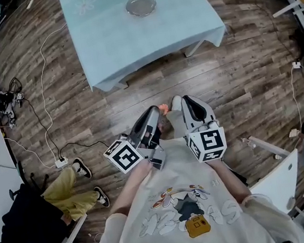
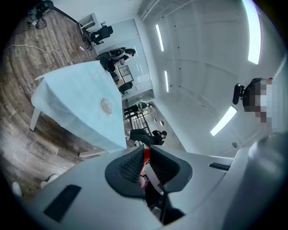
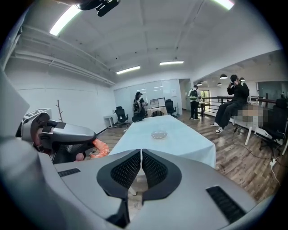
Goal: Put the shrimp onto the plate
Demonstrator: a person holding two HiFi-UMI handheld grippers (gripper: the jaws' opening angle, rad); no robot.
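Note:
An orange shrimp [image 2: 146, 154] is pinched between the black pads of my left gripper [image 2: 144, 158], which is shut on it. In the head view the left gripper [image 1: 156, 112] is held close to the person's chest, with the shrimp [image 1: 163, 109] poking out at its tip. My right gripper [image 1: 178, 102] is beside it, shut and holding nothing [image 3: 141, 155]. The round glass plate [image 1: 140, 5] lies on the light-blue table [image 1: 131, 43], well ahead of both grippers. In the right gripper view the plate [image 3: 159, 134] shows on the table, and the shrimp [image 3: 100, 148] shows at the left.
Wooden floor [image 1: 235, 80] lies between the person and the table. Cables and a power strip [image 1: 62, 162] run along the left. A seated person's legs and shoes [image 1: 74, 183] are at lower left. A white table edge [image 1: 274, 177] is at lower right. People stand and sit in the background.

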